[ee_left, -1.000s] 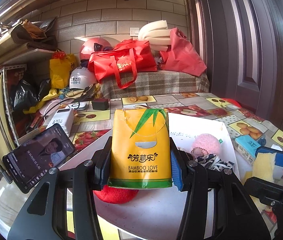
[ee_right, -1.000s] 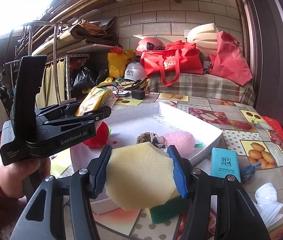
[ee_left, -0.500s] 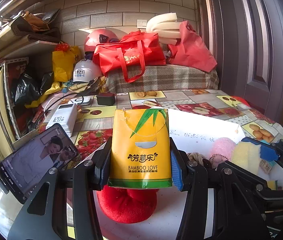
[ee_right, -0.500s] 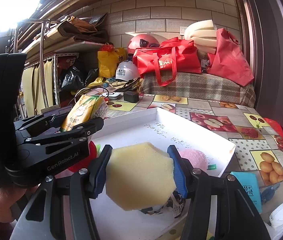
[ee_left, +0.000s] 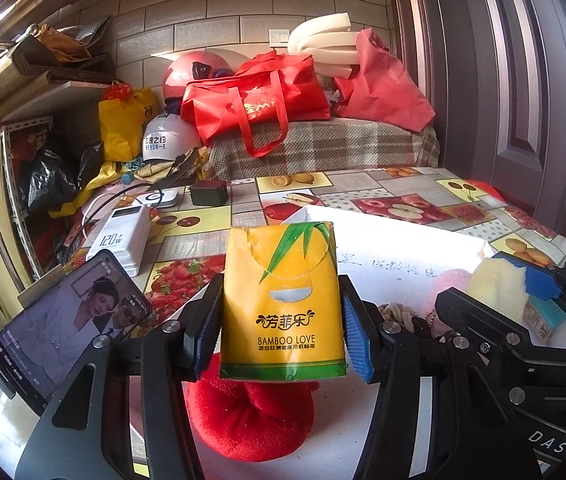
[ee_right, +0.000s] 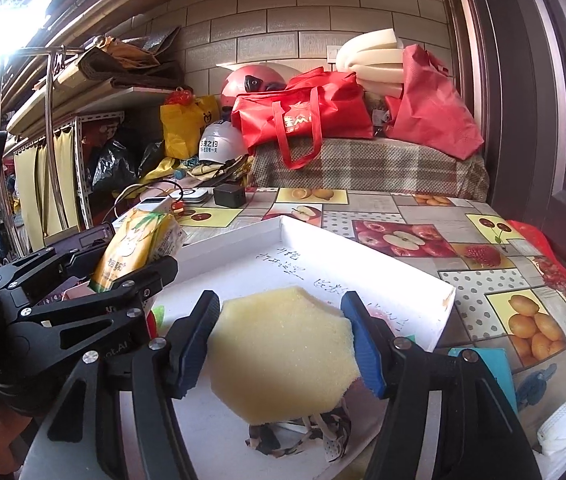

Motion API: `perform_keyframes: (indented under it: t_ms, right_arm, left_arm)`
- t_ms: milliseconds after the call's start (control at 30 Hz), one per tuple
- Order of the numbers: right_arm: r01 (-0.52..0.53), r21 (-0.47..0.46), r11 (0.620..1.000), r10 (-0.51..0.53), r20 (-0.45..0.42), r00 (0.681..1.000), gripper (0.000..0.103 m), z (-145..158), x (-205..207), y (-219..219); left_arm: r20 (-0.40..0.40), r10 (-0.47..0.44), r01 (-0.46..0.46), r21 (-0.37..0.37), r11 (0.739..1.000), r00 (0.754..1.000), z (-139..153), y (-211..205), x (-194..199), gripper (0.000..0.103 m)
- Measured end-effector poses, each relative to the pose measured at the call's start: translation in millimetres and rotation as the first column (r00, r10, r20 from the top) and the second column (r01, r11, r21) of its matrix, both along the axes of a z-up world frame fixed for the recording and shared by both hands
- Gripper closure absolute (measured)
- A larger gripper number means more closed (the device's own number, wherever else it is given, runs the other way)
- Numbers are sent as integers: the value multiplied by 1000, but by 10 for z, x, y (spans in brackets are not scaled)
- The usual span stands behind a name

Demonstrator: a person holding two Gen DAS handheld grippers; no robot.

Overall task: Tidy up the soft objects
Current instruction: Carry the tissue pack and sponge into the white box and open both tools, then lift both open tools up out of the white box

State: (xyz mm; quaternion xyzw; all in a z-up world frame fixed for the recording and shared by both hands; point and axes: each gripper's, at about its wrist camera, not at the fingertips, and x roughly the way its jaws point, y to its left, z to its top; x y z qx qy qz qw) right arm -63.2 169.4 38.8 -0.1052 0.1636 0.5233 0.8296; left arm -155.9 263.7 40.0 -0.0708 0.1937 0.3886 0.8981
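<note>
My left gripper (ee_left: 283, 320) has a yellow "Bamboo Love" tissue pack (ee_left: 283, 300) upright between its pads; the jaws are opening, but the pads still touch its sides. It hangs over a red plush cushion (ee_left: 251, 420) at the near end of the white tray (ee_left: 403, 224). Above that same tray (ee_right: 363, 248), my right gripper (ee_right: 283, 336) has a yellow sponge (ee_right: 283, 352) between its blue pads, its jaws also opening. A patterned scrunchie (ee_right: 303, 432) lies in the tray under the sponge. The left gripper (ee_right: 139, 276) is just left of the right one.
A phone (ee_left: 67, 320) and a white power bank (ee_left: 123, 236) lie left of the tray. A teal box (ee_right: 487, 364) and a white mask (ee_right: 559, 436) sit to its right. Red bags (ee_right: 303, 120), helmets and foam are piled at the back; a door stands on the right.
Both grippers have moved forward over the white tray. The sponge now hangs above the scrunchie, and more of the red cushion shows under the tissue pack.
</note>
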Motion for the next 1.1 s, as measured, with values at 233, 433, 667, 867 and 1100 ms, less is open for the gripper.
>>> perform_keyframes:
  t_ms: [233,433,667,867,1100]
  right_arm:
    - [44,35,998,-44,-20,999,0,21,61,-73]
    - [42,51,998,-42,10,999,0,40,7,-93]
    - [39,59,997,-40,19,999,0,54,1,-99]
    - [38,65,997,-40,26,999,0,60,-7,-108]
    - [37,79,996,-40,38,998,0,80,-36,-133]
  left_arm:
    - [57,80,-80,-16,997,995,7,70,-153,0]
    - [83,106,-108,19,994,991,28,20,-213,0]
    - [93,112,-115,32,993,989,46,3,-237,0]
    - [97,113,-118,38,992,989,52,-14,-244,0]
    - [112,116,-122,50,991,987,83,-44,-267,0]
